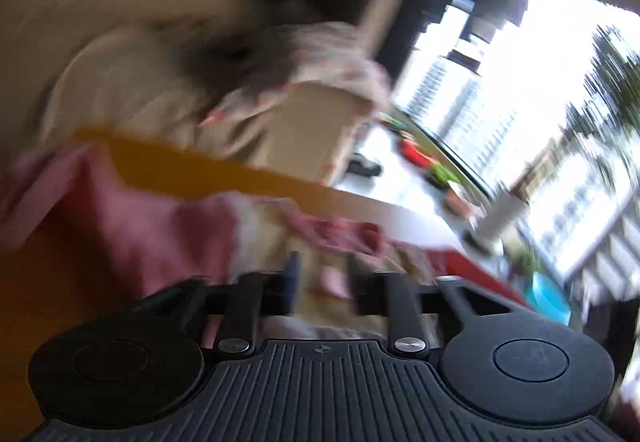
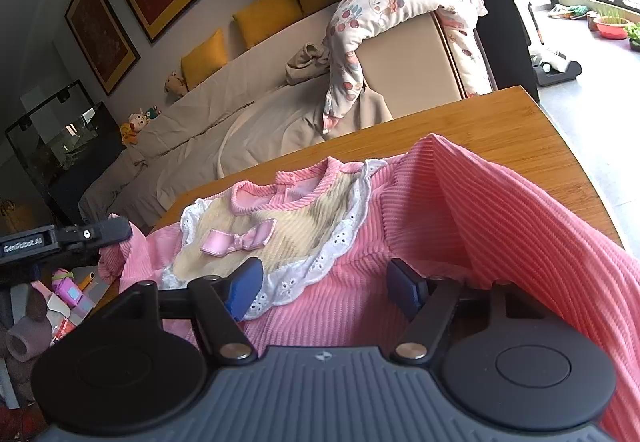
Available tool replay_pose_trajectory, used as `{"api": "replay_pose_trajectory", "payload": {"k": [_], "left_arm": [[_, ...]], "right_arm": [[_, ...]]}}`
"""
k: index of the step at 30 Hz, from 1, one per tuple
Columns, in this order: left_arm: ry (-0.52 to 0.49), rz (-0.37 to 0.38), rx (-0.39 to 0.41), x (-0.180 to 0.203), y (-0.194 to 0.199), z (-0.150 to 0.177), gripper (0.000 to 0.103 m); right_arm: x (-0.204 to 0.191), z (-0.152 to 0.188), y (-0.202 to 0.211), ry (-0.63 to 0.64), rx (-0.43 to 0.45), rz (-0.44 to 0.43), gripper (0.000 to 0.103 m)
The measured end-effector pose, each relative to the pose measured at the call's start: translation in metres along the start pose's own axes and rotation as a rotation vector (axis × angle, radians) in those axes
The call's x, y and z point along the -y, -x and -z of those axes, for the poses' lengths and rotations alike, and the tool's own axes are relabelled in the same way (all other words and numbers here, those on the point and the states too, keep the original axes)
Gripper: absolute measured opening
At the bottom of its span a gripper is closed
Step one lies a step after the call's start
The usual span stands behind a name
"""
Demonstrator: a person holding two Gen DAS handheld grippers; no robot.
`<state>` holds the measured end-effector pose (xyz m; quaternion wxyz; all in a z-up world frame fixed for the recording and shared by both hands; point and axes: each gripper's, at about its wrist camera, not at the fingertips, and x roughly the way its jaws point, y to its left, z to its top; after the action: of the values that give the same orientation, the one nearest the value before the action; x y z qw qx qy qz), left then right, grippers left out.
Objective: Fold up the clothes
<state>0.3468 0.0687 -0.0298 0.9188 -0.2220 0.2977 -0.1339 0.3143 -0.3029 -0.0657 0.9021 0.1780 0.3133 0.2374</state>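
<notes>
A pink ribbed baby garment (image 2: 420, 210) with a cream bib, white lace trim and a pink bow (image 2: 240, 238) lies on the wooden table (image 2: 500, 122). One pink fold (image 2: 520, 202) rises along its right side. My right gripper (image 2: 324, 276) hovers low over the garment's middle, its jaws wide apart with no cloth pinched. The tip of my left gripper (image 2: 112, 230) shows beside the garment's left sleeve. The left wrist view is motion-blurred and tilted. There my left gripper (image 1: 324, 274) has its jaws apart above pink and cream cloth (image 1: 160, 234), with nothing visibly clamped.
Behind the table runs a beige sofa (image 2: 240, 110) with yellow cushions (image 2: 268, 18). A printed garment (image 2: 380, 14) hangs over its armrest. Toys and clutter (image 2: 60, 302) lie below the table's left edge. A glass tank (image 2: 60, 134) stands far left; a balcony (image 2: 580, 14) opens at the right.
</notes>
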Motion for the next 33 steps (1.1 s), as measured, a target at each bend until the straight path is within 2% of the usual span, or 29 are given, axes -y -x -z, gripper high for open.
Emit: {"api": "replay_pose_trajectory", "payload": {"k": [3, 4, 6, 9, 15, 17, 18, 19, 21, 23, 27, 32, 33], "left_arm": [[0.222, -0.099, 0.073, -0.041, 0.015, -0.009, 0.072], [0.292, -0.121, 0.097, -0.053, 0.022, -0.008, 0.08], [0.389, -0.142, 0.106, -0.072, 0.024, -0.009, 0.086], [0.502, -0.165, 0.094, -0.095, 0.018, -0.013, 0.087], [0.605, -0.252, 0.124, -0.114, -0.01, -0.039, 0.087], [0.604, -0.281, 0.14, -0.119, -0.014, -0.044, 0.083], [0.584, -0.296, 0.143, -0.12, -0.016, -0.045, 0.066], [0.55, -0.307, 0.14, -0.12, -0.018, -0.047, 0.035], [0.45, -0.315, 0.134, -0.115, -0.022, -0.049, 0.013], [0.328, -0.286, 0.153, -0.099, -0.021, -0.052, 0.013], [0.052, -0.136, 0.198, -0.035, -0.005, -0.055, 0.012], [-0.169, 0.059, 0.124, 0.035, -0.016, -0.032, 0.014], [-0.211, 0.098, 0.105, 0.049, -0.019, -0.027, 0.02]], "right_arm": [[0.0, 0.0, 0.0, -0.002, 0.0, -0.009, 0.073], [0.0, 0.001, 0.0, -0.002, 0.001, -0.011, 0.074], [0.0, 0.001, 0.0, -0.002, 0.002, -0.012, 0.074], [0.0, 0.0, 0.0, -0.002, 0.0, -0.014, 0.075], [0.0, 0.0, 0.0, -0.003, 0.006, -0.013, 0.076], [0.001, 0.001, 0.001, -0.005, 0.009, -0.014, 0.076], [0.001, 0.001, 0.001, -0.006, 0.01, -0.015, 0.076], [0.001, 0.001, 0.001, -0.007, 0.012, -0.015, 0.076], [0.002, 0.001, 0.001, -0.008, 0.014, -0.016, 0.076], [0.002, 0.001, 0.002, -0.01, 0.017, -0.018, 0.076], [0.003, 0.001, 0.002, -0.012, 0.02, -0.018, 0.076], [0.003, 0.0, 0.002, -0.015, 0.021, -0.018, 0.077], [0.004, 0.0, 0.002, -0.017, 0.022, -0.018, 0.077]]}}
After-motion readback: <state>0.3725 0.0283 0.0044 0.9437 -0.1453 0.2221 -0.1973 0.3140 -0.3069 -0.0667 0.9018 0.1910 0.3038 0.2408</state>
